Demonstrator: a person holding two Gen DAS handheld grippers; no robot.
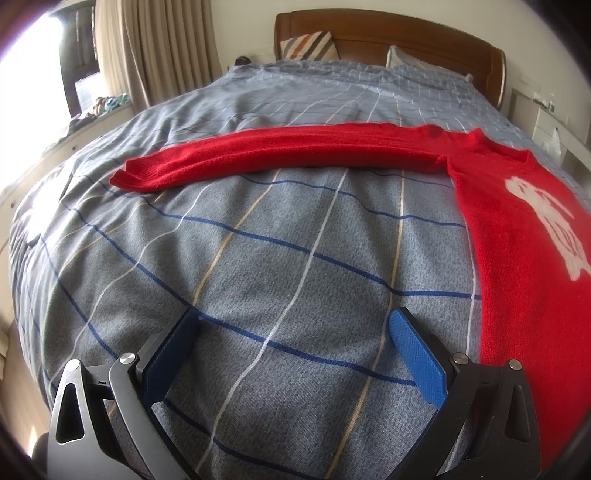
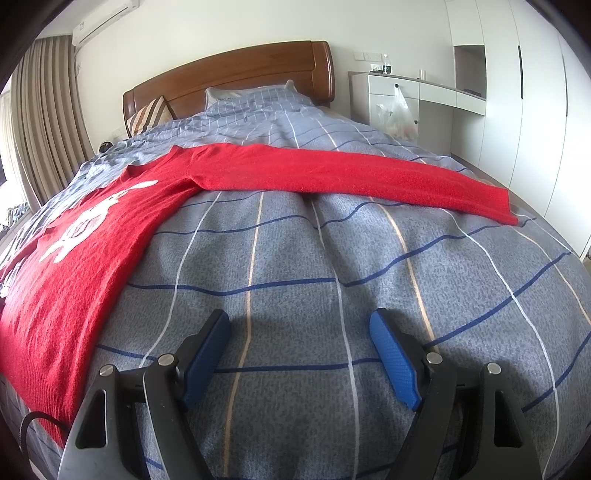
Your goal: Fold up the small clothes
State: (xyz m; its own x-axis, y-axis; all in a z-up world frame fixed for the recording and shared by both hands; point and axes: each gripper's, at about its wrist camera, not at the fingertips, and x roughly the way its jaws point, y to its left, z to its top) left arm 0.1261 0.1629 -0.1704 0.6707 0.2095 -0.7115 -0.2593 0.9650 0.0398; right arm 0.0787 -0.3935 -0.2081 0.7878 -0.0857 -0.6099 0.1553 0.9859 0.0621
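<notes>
Sweater (image 1: 517, 229): spread flat on the bed (image 1: 295, 258), sleeves outstretched, ready for folding.
Left gripper (image 1: 295, 350): jaws wide, empty, near hem.
Right gripper (image 2: 301, 350): jaws wide, empty, poised likewise.

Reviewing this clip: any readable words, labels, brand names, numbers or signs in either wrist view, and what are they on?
No text can be read in either view.
red sweater: the white knitted motif is a figure, with no legible letters.
pillow: faint print, too blurred to read.
air conditioner: small label, too small to read.
</notes>
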